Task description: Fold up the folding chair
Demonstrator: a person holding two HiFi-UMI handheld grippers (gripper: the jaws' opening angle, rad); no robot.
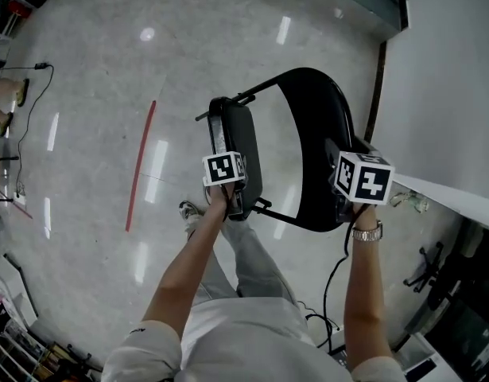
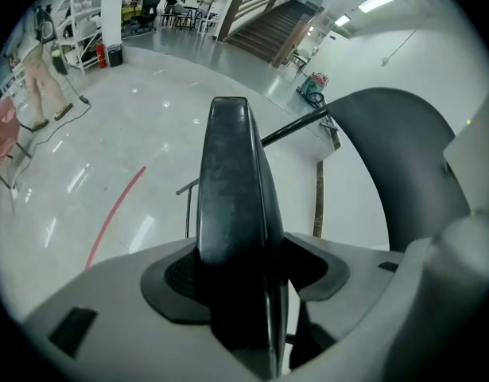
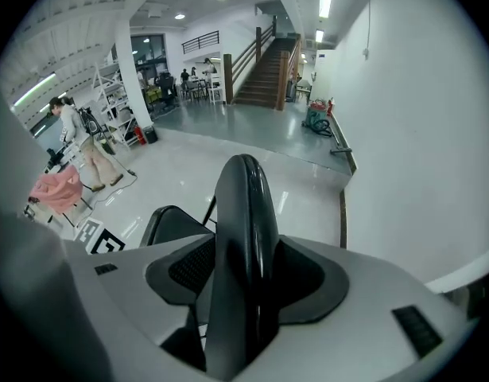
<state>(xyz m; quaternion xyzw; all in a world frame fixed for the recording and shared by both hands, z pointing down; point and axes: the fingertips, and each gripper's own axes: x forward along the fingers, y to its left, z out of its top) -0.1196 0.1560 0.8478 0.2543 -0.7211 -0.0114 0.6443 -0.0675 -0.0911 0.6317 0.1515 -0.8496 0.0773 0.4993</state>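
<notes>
holding the folding chair (image 1: 327, 134) just beside the white wall (image 1: 443, 78), about half folded. pinching the seat (image 2: 228, 189) in the left gripper (image 2: 244, 285), the backrest (image 3: 244, 213) in the right gripper (image 3: 244, 293). done: seat tipped up on edge. left, probably: pressing it flat against the backrest.

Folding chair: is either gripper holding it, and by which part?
Both. The left gripper clamps the seat edge; the right gripper clamps the backrest edge.

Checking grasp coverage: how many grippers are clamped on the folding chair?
2. The left gripper is shut on the edge of the upturned seat. The right gripper is shut on the rim of the backrest. Neither is hidden.
</notes>
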